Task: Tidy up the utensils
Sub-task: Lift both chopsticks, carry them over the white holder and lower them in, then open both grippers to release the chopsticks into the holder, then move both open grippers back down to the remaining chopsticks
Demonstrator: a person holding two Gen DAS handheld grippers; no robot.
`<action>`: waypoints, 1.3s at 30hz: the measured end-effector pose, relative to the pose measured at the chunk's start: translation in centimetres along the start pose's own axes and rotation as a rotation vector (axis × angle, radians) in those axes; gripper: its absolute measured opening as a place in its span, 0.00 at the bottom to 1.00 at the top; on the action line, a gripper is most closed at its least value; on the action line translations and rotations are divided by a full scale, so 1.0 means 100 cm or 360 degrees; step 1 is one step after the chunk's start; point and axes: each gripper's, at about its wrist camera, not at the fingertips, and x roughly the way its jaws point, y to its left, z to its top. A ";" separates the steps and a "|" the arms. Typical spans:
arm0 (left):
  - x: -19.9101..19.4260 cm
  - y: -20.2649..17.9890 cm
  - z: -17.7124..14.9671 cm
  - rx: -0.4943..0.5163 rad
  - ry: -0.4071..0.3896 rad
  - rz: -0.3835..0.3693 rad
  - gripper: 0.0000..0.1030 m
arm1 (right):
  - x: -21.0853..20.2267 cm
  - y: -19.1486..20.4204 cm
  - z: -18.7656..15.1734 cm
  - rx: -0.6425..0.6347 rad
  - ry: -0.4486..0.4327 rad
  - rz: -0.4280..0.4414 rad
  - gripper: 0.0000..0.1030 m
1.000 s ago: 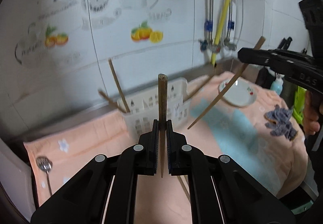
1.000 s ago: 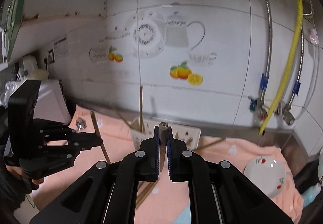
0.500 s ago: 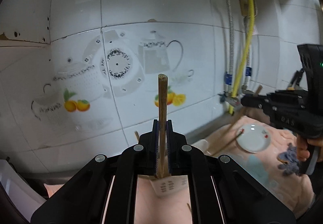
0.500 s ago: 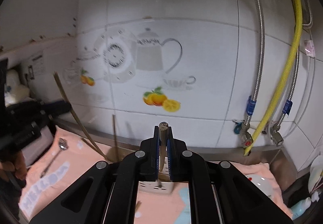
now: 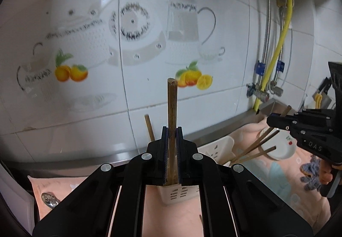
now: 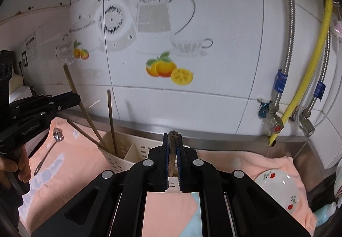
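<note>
Both tongs pinch a chopstick each: left tongs [image 5: 172,151] and right tongs [image 6: 173,155], over the caddy [image 6: 136,151].

Chopsticks [image 6: 112,117]: four. Utensil holder [image 6: 136,149]: one. Spoon [image 6: 54,143]: one. Saucer [image 6: 277,187]: one. Hand-held grippers: two, left [image 5: 172,145], right [image 6: 173,151].

My left tongs [image 5: 172,147] are clamped on an upright stick, pointing at the wall. My right tongs [image 6: 173,151] are likewise closed, level beside them; my hands [image 6: 15,169] grip both handles.
</note>
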 end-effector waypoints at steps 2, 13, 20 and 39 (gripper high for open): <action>0.004 0.001 -0.004 -0.0010 0.0023 -0.0012 0.06 | 0.003 0.000 -0.002 -0.0002 0.0012 -0.0001 0.06; -0.005 0.000 -0.016 0.0005 0.0034 0.0017 0.34 | -0.016 -0.002 -0.004 0.0022 -0.0041 -0.0008 0.14; -0.035 -0.001 -0.034 -0.0004 0.0003 0.0028 0.68 | -0.048 0.012 -0.027 0.0000 -0.0095 -0.0017 0.29; -0.088 0.002 -0.139 -0.0088 0.0117 0.0167 0.95 | -0.041 0.077 -0.200 0.0064 0.0248 0.0067 0.45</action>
